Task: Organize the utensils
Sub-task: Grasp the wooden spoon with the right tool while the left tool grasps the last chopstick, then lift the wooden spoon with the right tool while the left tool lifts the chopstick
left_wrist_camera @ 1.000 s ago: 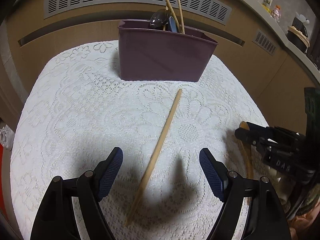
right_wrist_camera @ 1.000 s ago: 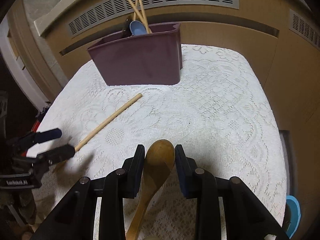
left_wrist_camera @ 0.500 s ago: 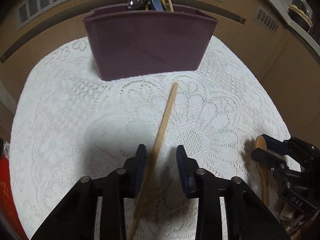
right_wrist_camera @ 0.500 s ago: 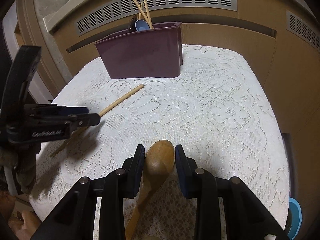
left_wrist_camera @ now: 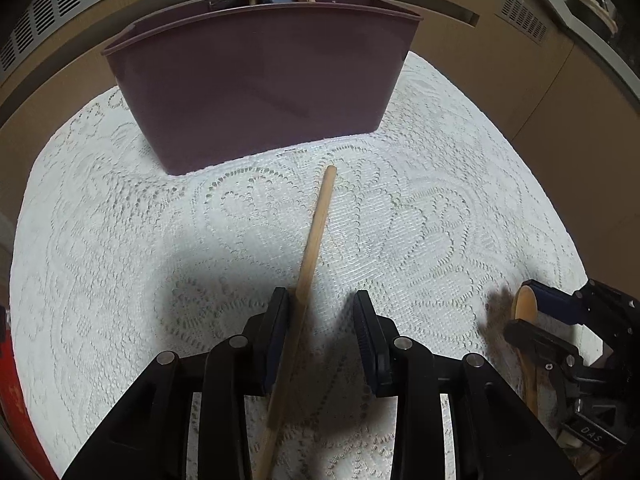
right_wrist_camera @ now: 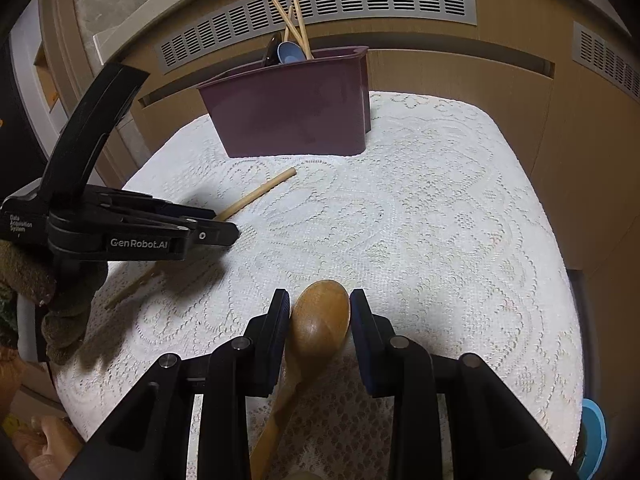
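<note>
A wooden stick [left_wrist_camera: 312, 240] lies on the white lace cloth [left_wrist_camera: 440, 208], pointing at the purple utensil bin [left_wrist_camera: 260, 92]. My left gripper [left_wrist_camera: 322, 304] straddles the stick: the left pad touches it, the right pad stands apart. The right wrist view shows the stick [right_wrist_camera: 260, 194] and the left gripper [right_wrist_camera: 224, 226] from the side. My right gripper [right_wrist_camera: 320, 308] is shut on the bowl of a wooden spoon [right_wrist_camera: 320, 320] just above the cloth. The bin [right_wrist_camera: 292, 112] holds chopsticks and spoons.
Wooden cabinet fronts with vent grilles [right_wrist_camera: 320, 4] run behind the table. The cloth's edges drop off left and right. A blue object [right_wrist_camera: 592, 440] sits low at the right edge. The right gripper with the spoon [left_wrist_camera: 560, 320] shows at the far right of the left wrist view.
My left gripper has moved forward along the stick toward the bin and narrowed from wide open to straddle it. My right gripper stays shut on the spoon.
</note>
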The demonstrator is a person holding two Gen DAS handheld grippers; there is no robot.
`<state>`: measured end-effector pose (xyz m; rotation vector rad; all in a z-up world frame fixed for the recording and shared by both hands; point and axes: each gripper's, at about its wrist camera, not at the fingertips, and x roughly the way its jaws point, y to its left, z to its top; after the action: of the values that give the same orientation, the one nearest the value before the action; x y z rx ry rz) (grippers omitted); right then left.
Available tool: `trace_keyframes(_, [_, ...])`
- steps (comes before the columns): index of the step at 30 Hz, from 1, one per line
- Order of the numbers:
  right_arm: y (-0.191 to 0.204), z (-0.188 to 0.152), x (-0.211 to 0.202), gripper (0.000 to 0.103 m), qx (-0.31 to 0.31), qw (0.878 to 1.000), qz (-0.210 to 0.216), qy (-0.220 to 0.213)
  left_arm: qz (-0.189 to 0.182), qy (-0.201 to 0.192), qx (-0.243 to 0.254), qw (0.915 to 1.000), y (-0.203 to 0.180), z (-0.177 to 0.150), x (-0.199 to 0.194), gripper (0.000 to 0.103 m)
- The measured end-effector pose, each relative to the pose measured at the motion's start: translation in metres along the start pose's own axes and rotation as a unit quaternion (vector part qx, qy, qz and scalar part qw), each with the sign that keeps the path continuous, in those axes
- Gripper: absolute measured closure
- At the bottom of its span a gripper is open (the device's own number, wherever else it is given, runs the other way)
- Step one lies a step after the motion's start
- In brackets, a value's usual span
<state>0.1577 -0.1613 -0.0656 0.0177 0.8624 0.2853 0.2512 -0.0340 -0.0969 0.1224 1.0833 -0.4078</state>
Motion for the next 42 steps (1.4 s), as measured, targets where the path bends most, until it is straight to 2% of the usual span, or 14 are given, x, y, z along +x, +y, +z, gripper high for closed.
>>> trace_keyframes(4, [0.003,0.0,0.0,0.074,-0.006,1.0,-0.002,-0.001,0.021,-0.015,0.013,0.9996,-0.006,-0.005,0.0,0.07])
trace_keyframes(6, [0.005,0.001,-0.001,0.074,-0.009,1.0,-0.003,-0.001,0.03,-0.024,0.016,0.9991,-0.011,-0.008,0.0,0.074])
trace_keyframes(8, [0.006,0.0,-0.002,0.074,-0.012,1.0,-0.004,-0.002,0.03,-0.03,0.004,0.9991,-0.012,-0.01,-0.004,0.088])
trace_keyframes(10, [0.007,0.0,-0.003,0.074,-0.015,1.0,-0.007,-0.002,0.023,-0.04,-0.01,0.9989,-0.011,-0.015,-0.011,0.092])
trace_keyframes(15, [0.008,0.0,-0.006,0.074,-0.014,1.0,-0.014,-0.001,0.008,-0.087,-0.025,0.9959,-0.015,-0.031,-0.042,0.092])
trace_keyframes(18, [0.011,0.001,-0.008,0.074,-0.015,1.0,-0.016,0.001,-0.009,-0.1,-0.034,0.9944,-0.014,-0.04,-0.057,0.093])
trace_keyframes(27, [0.027,0.003,-0.025,0.074,-0.03,0.999,-0.019,-0.01,-0.024,-0.142,-0.043,0.9887,-0.008,-0.056,-0.091,0.093])
trace_keyframes(29, [0.031,0.003,-0.027,0.074,-0.035,0.999,-0.023,-0.01,-0.026,-0.122,-0.021,0.992,-0.01,-0.056,-0.085,0.092])
trace_keyframes(32, [0.035,0.003,-0.027,0.074,-0.038,0.999,-0.023,-0.006,-0.005,-0.086,0.021,0.9961,-0.022,-0.054,-0.061,0.091])
trace_keyframes(35, [0.039,0.002,-0.025,0.074,-0.045,0.999,-0.025,-0.001,0.009,-0.06,0.041,0.9973,-0.028,-0.045,-0.038,0.091])
trace_keyframes(42, [0.03,-0.004,-0.011,0.071,-0.04,0.999,-0.022,0.028,0.037,-0.045,0.063,0.9963,-0.03,-0.005,-0.014,0.091])
